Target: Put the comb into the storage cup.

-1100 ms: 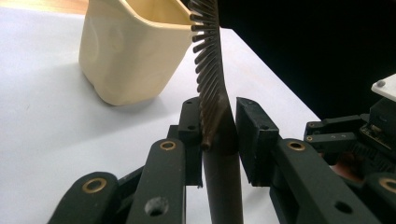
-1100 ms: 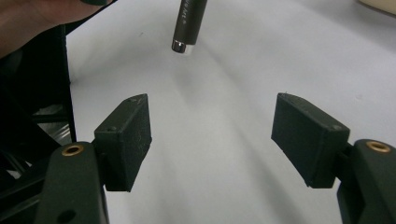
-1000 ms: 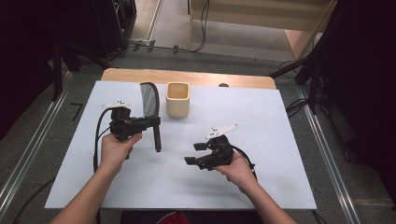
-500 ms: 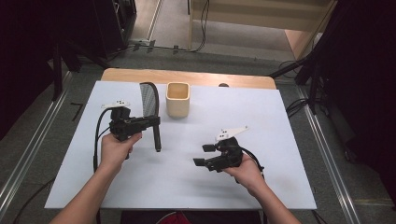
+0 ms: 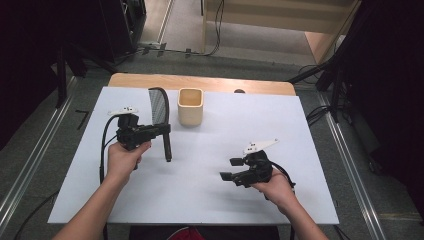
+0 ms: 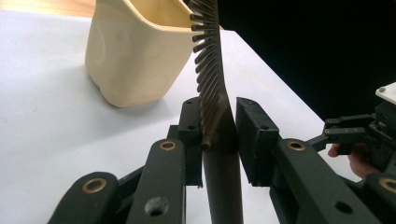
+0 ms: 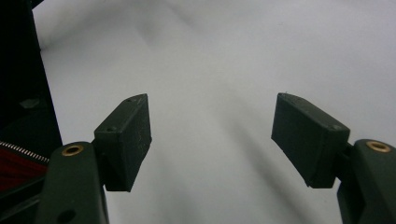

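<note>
Black hairbrush (image 5: pixel 161 112) stays clamped in your left tool (image 5: pixel 150 132) for insertion into the cup (image 5: pixel 190 106) at 1 o'clock; right tool (image 5: pixel 231 169) stands apart, empty.

A wooden desk (image 5: pixel 200 81) edge and floor cables (image 5: pixel 215 30) lie beyond the white table (image 5: pixel 250 130).

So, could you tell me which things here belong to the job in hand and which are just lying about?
In use:
- hairbrush, clamped in the left gripper
- beige cup, just beside the brush
- right gripper, open and empty

Lying about:
- cables on the floor beyond the table
</note>
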Demonstrator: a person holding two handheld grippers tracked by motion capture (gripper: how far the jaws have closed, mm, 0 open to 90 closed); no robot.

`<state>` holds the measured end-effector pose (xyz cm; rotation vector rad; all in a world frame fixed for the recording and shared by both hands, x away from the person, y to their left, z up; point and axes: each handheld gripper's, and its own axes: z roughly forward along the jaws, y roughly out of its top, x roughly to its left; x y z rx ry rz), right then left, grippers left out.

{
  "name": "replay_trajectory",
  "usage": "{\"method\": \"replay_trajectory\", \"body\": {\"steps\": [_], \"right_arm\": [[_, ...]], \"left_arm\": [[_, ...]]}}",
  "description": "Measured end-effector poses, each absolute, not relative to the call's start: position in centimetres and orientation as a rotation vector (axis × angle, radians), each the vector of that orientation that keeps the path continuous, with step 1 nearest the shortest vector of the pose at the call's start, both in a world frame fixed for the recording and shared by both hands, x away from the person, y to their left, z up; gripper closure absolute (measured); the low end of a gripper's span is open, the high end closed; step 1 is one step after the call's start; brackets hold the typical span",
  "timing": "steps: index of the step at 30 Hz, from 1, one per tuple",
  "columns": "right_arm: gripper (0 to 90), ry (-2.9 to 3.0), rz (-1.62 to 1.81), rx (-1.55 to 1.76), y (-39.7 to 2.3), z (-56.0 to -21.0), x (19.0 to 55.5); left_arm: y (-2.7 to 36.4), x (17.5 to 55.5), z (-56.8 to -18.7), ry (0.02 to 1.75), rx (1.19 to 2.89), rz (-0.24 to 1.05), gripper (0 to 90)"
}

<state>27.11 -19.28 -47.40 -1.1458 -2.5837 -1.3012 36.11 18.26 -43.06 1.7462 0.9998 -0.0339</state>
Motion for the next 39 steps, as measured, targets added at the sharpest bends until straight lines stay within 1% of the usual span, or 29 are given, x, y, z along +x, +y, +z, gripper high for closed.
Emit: {"method": "replay_trajectory", "body": {"steps": [11, 12, 15, 23, 33, 39], "right_arm": [[26.6, -2.570, -1.293, -1.205, -21.1, -47.8, 26.3], [26.6, -2.574, -1.295, -1.204, -21.3, -47.8, 26.3], [26.6, -2.569, -1.298, -1.224, -22.0, -48.0, 26.0], [26.6, -2.547, -1.313, -1.284, -23.4, -48.0, 25.4], [26.6, -2.530, -1.312, -1.312, -24.1, -48.2, 25.0], [26.6, -2.531, -1.299, -1.324, -24.6, -48.4, 25.0]], "left_arm": [[18.4, 36.5, -42.9, 0.997, 1.736, -0.034, 73.6], [18.3, 36.4, -42.8, 0.996, 1.710, -0.057, 73.6], [18.1, 36.5, -42.5, 0.980, 1.722, -0.038, 73.7], [17.5, 37.2, -41.4, 0.959, 1.723, -0.036, 73.6], [16.9, 38.4, -40.4, 0.947, 1.741, -0.058, 73.6], [16.8, 38.8, -39.5, 0.937, 1.741, -0.043, 73.6]]}}
